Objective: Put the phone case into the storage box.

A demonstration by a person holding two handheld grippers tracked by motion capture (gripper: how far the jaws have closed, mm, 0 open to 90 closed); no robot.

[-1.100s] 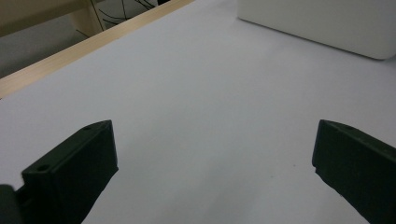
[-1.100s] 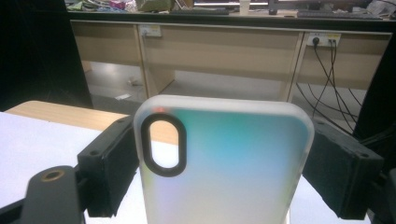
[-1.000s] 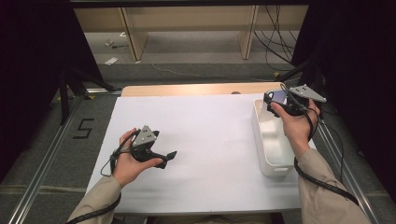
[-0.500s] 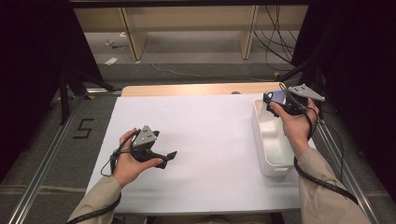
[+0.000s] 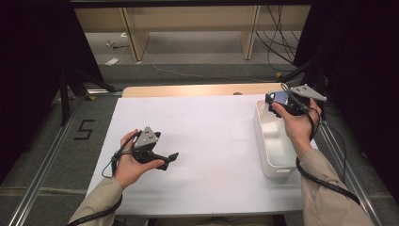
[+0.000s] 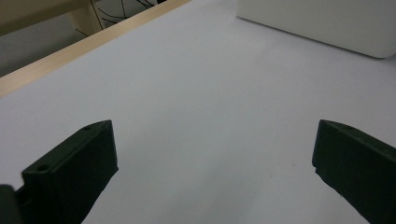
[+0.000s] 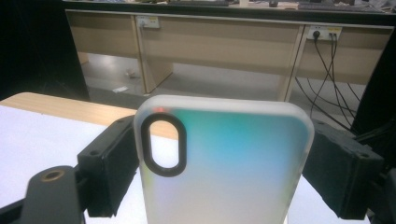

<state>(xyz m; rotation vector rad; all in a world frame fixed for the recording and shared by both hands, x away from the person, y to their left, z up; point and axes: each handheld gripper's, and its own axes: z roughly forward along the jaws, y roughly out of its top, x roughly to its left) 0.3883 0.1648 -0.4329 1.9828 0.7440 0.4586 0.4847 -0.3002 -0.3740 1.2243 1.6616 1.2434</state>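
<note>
A frosted phone case (image 7: pixel 233 158) with a blue-green sheen and a black-rimmed oval camera cutout stands upright between the black jaws of my right gripper (image 7: pixel 219 168), which press on its two long sides. From above, the right gripper (image 5: pixel 278 100) holds the phone case (image 5: pixel 281 97) over the far end of the white bin (image 5: pixel 263 141). At the table's left, my left gripper (image 5: pixel 168 160) rests low over the white sheet (image 5: pixel 211 141), pointing right. Its jaws stand wide apart with nothing between them, and bare sheet shows under the left gripper (image 6: pixel 215 158).
The white bin (image 6: pixel 327 23) lies ahead of the left gripper at the table's right side. A wooden table edge (image 5: pixel 197 89) runs along the back. Beyond it are shelving legs and cables on the floor. Metal rails flank the table.
</note>
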